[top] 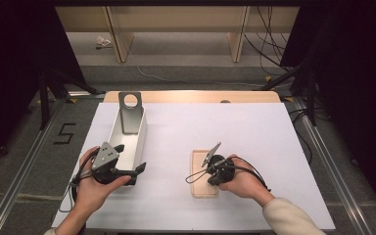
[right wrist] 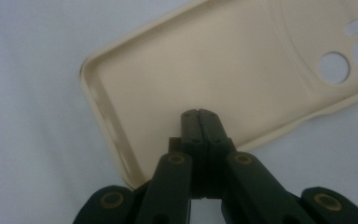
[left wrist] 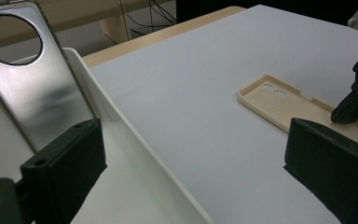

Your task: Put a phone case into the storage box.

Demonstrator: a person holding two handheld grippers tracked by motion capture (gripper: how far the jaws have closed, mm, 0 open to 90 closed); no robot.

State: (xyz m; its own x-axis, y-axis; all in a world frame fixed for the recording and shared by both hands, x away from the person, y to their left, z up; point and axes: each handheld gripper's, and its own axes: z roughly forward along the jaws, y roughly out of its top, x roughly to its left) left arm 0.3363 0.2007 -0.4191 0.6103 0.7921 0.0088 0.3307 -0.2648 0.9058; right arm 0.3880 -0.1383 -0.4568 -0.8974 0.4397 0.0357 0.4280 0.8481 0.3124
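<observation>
At the bottom of the right gripper view, the right gripper (right wrist: 199,112) is seen with its jaws pressed together, tips over the inside of the beige phone case (right wrist: 205,65), which lies open side up on the white table (right wrist: 23,154), filling the upper right. In the left gripper view, the left gripper (left wrist: 191,163) is held with jaws spread wide, nothing between them, beside the white tray (left wrist: 121,126) at left.

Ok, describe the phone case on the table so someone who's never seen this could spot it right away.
On the white table, look right of the long white bin, under the shut right gripper. The phone case lies flat there, hollow side up: pale beige, with round camera holes at one end, unlike the shiny metal plate leaning in the bin.
</observation>
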